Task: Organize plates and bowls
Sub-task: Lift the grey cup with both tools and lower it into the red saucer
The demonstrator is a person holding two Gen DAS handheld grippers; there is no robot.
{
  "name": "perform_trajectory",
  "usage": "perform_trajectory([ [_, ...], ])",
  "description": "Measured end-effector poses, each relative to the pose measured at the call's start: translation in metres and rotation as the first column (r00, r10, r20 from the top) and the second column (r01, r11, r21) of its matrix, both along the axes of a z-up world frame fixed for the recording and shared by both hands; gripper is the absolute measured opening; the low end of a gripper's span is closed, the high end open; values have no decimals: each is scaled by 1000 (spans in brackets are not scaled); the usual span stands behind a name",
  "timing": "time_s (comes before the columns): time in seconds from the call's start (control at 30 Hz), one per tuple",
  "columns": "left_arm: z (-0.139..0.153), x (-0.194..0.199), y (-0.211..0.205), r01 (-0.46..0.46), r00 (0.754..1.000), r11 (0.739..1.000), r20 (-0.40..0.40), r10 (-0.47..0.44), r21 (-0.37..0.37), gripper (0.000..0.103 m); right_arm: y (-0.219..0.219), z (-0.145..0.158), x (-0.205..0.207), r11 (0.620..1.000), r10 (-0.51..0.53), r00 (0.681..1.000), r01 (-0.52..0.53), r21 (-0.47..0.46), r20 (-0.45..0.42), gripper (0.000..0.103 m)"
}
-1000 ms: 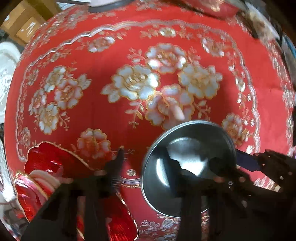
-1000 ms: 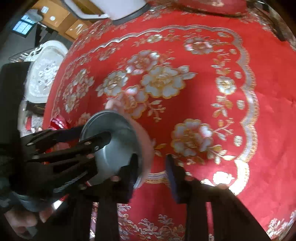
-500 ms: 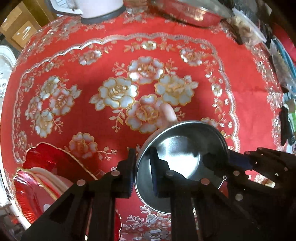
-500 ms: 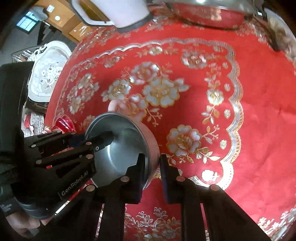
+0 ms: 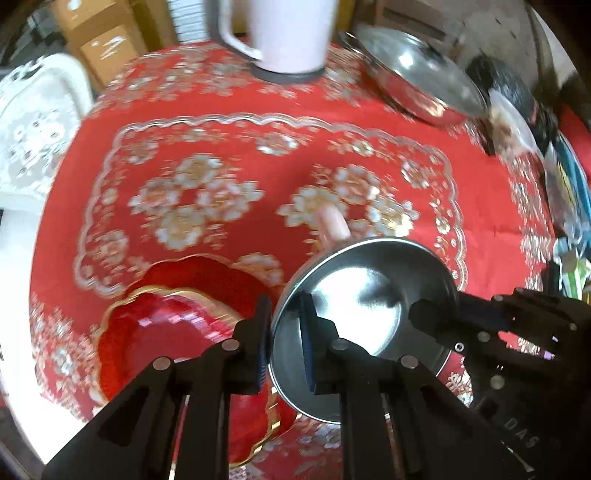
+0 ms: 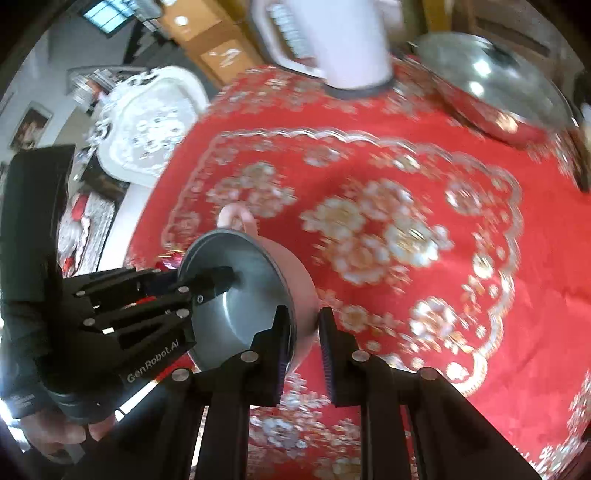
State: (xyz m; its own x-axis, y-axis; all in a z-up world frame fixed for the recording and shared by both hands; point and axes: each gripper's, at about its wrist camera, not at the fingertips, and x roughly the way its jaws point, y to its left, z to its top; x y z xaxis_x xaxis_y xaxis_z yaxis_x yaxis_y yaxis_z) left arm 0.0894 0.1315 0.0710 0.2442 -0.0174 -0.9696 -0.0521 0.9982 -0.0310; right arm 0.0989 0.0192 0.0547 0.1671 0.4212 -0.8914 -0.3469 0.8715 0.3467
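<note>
Since half a second ago the view has tipped up: the white jug (image 5: 288,33) and the lidded steel pot (image 5: 417,85) at the far side of the table now show in full, and the red plates (image 5: 173,332) sit closer under my left jaws, more of the top one exposed. The grip on the bowl has not changed.

My left gripper (image 5: 284,343) is pinching the near-left rim of the steel bowl (image 5: 369,295), one finger outside the wall and one inside. My right gripper (image 6: 301,339) pinches the rim on the opposite side the same way, its outer finger against the bowl's pinkish outer wall. So the bowl hangs between my two sets of jaws, tilted, its shiny inside facing me, clear of the cloth. A pinkish handle tab (image 6: 236,218) sticks out from its far edge. The gold-edged red plates lie just left of the bowl and lower, partly behind my left finger.

Beneath is a red tablecloth (image 6: 461,177) with white and gold flowers and a scalloped border. Beyond the table's left edge stands a white ornate chair back (image 6: 147,125), with cardboard boxes (image 5: 107,48) behind. The picture is blurred by motion.
</note>
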Motion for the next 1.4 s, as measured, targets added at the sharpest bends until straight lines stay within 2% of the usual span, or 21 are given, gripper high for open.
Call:
perform_trajectory([
  [0.23, 11, -36, 59, -141, 990, 990, 8, 141, 8, 13, 62, 12, -15, 990, 143, 990, -144, 11, 5, 17],
  [0.43, -7, -61, 98, -237, 971, 972, -37, 237, 7, 13, 111, -7, -26, 971, 238, 970, -238, 2, -50, 17],
  [0.6, -28, -69, 112, -283, 957, 959, -70, 281, -21, 13, 128, -29, -32, 965, 258, 963, -261, -35, -78, 17],
  [0.8, -36, -72, 121, -346, 938, 936, -50, 343, -58, 13, 131, -33, -32, 966, 254, 965, -257, -41, -71, 21],
  [0.87, -35, -71, 122, -351, 936, 935, -36, 349, -56, 14, 132, -31, -33, 965, 254, 966, -256, -49, -51, 30],
  [1.03, -27, -72, 125, -352, 936, 936, 13, 352, -1, 29, 131, -26, -35, 966, 250, 968, -251, -61, -16, 31],
  [1.1, -22, -74, 126, -357, 934, 934, 37, 356, 24, 43, 131, -22, -36, 966, 251, 968, -250, -67, 5, 32],
  [1.23, -8, -80, 122, -368, 928, 925, 100, 359, 98, 53, 129, -9, -42, 966, 248, 966, -241, -90, 69, 47],
  [1.4, 2, -93, 113, -403, 912, 904, 143, 384, 140, 63, 116, 10, -52, 975, 206, 964, -187, -120, 169, 59],
])
